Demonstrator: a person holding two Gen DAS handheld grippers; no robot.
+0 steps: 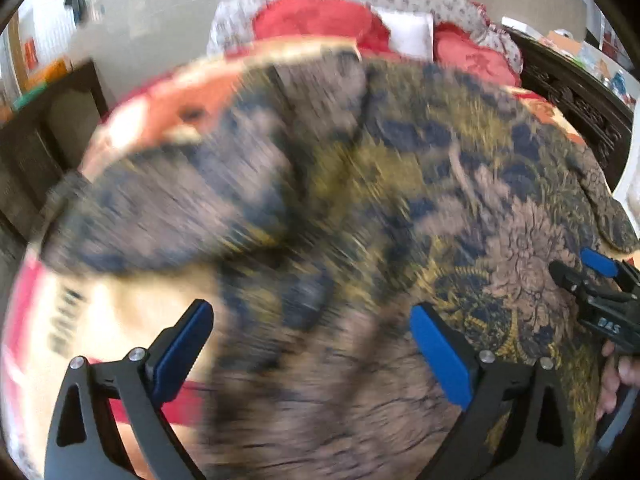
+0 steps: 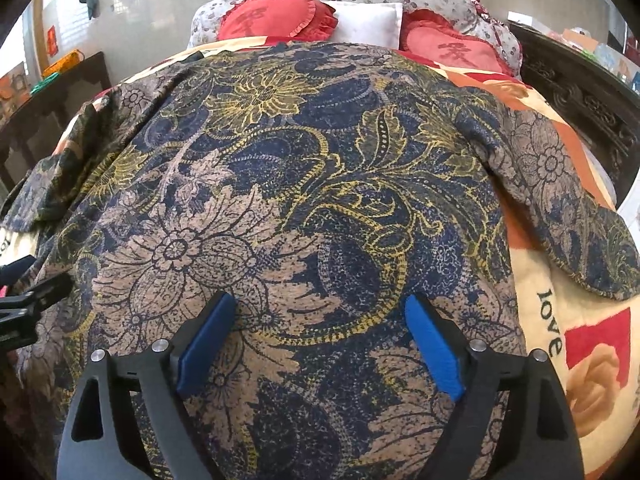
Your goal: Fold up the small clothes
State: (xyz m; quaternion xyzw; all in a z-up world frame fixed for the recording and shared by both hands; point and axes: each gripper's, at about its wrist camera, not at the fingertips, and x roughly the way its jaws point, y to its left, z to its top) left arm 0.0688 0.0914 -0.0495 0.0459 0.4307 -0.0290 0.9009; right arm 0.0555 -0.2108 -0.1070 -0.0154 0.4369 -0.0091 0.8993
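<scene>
Patterned garment [image 2: 280,184] lies spread flat on the bed [image 2: 560,300], running away from both tongs towards the pillows [image 2: 368,24], sleeves out to either side. Right tongs [image 2: 320,348] hang just above its near hem, pitched steeply down, blades wide apart, gripping nothing. Left tongs [image 1: 312,352] are also spread wide, cloth blurred beneath, nothing held.

Two red heart cushions [image 2: 276,16] flank a white pillow [image 2: 368,24] on the rose-printed blanket [image 2: 580,344].
</scene>
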